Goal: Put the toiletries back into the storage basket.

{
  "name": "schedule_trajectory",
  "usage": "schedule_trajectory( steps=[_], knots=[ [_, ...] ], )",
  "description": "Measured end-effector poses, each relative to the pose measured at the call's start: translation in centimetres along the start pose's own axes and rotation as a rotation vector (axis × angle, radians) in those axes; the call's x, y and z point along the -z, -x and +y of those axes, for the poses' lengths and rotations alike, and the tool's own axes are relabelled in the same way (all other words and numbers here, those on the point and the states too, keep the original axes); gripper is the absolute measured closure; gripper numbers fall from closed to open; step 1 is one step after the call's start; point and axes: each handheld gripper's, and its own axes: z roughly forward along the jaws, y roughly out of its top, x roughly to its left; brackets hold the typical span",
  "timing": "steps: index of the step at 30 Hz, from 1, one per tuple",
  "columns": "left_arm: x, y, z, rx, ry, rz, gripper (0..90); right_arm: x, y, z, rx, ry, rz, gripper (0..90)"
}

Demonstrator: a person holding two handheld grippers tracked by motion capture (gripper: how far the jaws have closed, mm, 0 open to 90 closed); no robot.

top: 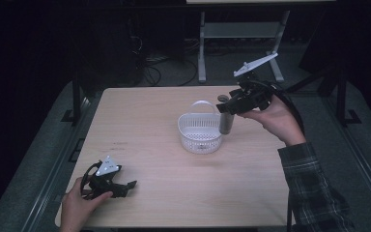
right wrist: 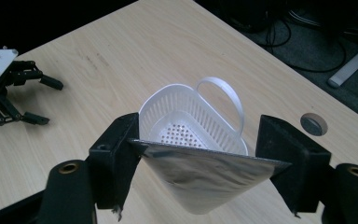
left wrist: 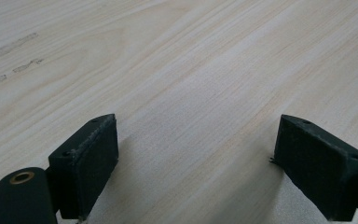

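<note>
A: Nearest, what's what?
B: The left tongs [top: 125, 186] rest on the counter [top: 174, 193], jaws apart, nothing between.
A: Farther off?
B: The right tongs [right wrist: 200, 154] clamp a silvery pouch [right wrist: 205, 179] above the white basket [top: 199, 135]; the pouch hides the basket's near rim, its contents unreadable.

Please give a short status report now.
Right gripper shut on flat silver foil pouch, above white perforated plastic basket. Left gripper open, resting on table. Nothing blocking.
</note>
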Motion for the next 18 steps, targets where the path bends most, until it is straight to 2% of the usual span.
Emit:
schedule_trajectory(
  steps=[7, 18],
  knots=[
    [0.0, 0.0, 0.0, 0.000, 0.000, 0.000, 12.5, -0.8, 0.6, 0.5, -0.007, 0.021, 0.008, 30.5],
    [0.0, 0.0, 0.0, 0.000, 0.000, 0.000, 12.5, -2.3, 1.4, 0.6, -0.008, 0.020, 0.027, 30.5]
  ],
)
